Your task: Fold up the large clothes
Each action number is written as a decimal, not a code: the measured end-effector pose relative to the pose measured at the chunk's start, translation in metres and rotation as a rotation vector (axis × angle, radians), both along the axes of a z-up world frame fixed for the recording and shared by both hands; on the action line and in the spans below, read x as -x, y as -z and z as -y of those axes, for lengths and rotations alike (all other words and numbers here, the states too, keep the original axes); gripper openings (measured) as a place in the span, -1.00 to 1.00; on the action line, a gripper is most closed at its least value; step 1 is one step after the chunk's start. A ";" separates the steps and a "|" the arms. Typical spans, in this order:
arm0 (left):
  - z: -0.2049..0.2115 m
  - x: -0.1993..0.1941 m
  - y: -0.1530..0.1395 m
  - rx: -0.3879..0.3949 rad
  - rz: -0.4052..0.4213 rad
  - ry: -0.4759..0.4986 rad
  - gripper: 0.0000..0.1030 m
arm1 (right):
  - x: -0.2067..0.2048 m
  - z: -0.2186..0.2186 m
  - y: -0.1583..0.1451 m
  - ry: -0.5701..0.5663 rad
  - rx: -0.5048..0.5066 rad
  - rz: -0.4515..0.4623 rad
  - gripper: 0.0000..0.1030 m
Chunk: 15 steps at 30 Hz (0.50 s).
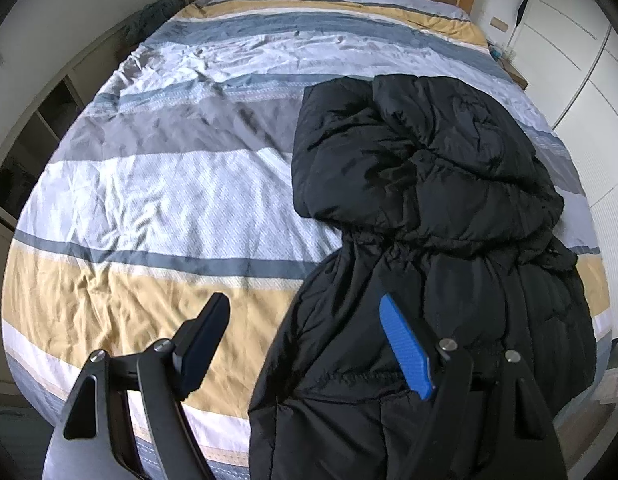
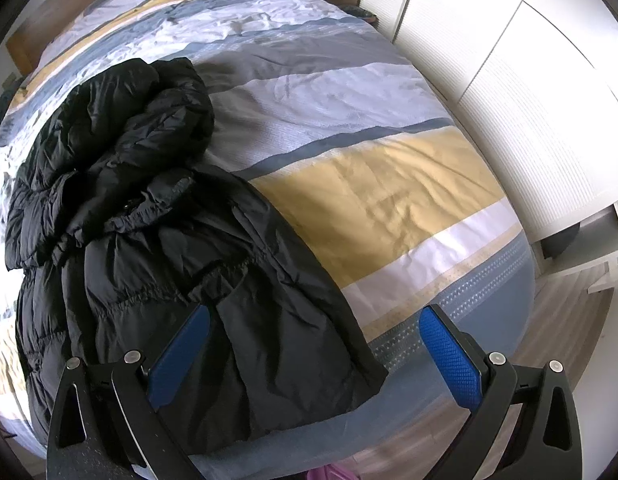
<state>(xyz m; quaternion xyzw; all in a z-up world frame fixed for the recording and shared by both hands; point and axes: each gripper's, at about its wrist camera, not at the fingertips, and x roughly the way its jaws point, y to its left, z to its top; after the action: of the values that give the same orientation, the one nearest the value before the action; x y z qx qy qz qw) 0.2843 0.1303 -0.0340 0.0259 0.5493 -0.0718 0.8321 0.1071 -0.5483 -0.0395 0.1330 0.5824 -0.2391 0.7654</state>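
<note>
Bedding in yellow, white, grey and blue stripes covered the bed [image 1: 149, 184], and the coat [image 1: 421, 200], the landmark for everything else, lay on it toward the foot, lengthwise along the bed. It was a black padded coat, bunched and doubled over at its far end, with its hem nearest the cameras and hanging a little past the bed's foot edge. It was likely laid out there because the bed gave a broad, soft surface for spreading so large a garment.

Left tongs [image 1: 309, 344] hung over the coat's left hem corner, jaws wide apart: one finger stood over the bare bedding just beside the coat, the blue-padded one over the black fabric, with nothing clamped between them. Right tongs [image 2: 315, 356] hung over the coat's right hem corner, jaws likewise wide apart, one pad over the fabric and the other over the bedding beyond the coat's edge, and nothing was gripped. That pairing, one set of tongs at each lower corner, looked like preparation to take the hem and lift or straighten it.

White cupboards [image 2: 509, 80] stood well to the right of the coat. No brand, label or legible writing showed on anything.
</note>
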 end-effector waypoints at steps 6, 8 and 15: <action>-0.009 0.011 0.004 -0.026 -0.010 -0.031 0.48 | 0.002 0.005 0.015 -0.024 -0.032 -0.008 0.99; -0.011 0.014 0.004 -0.030 -0.014 -0.059 0.48 | -0.001 0.009 0.020 -0.033 -0.041 -0.008 0.99; -0.010 0.030 0.012 -0.022 -0.026 -0.117 0.49 | -0.004 0.025 0.030 -0.072 -0.062 0.001 0.99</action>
<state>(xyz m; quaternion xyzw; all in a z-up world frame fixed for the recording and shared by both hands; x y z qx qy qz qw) 0.2544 0.1404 -0.0463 0.0020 0.5614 -0.0170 0.8273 0.1111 -0.5737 -0.0693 0.1358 0.5935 -0.1933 0.7694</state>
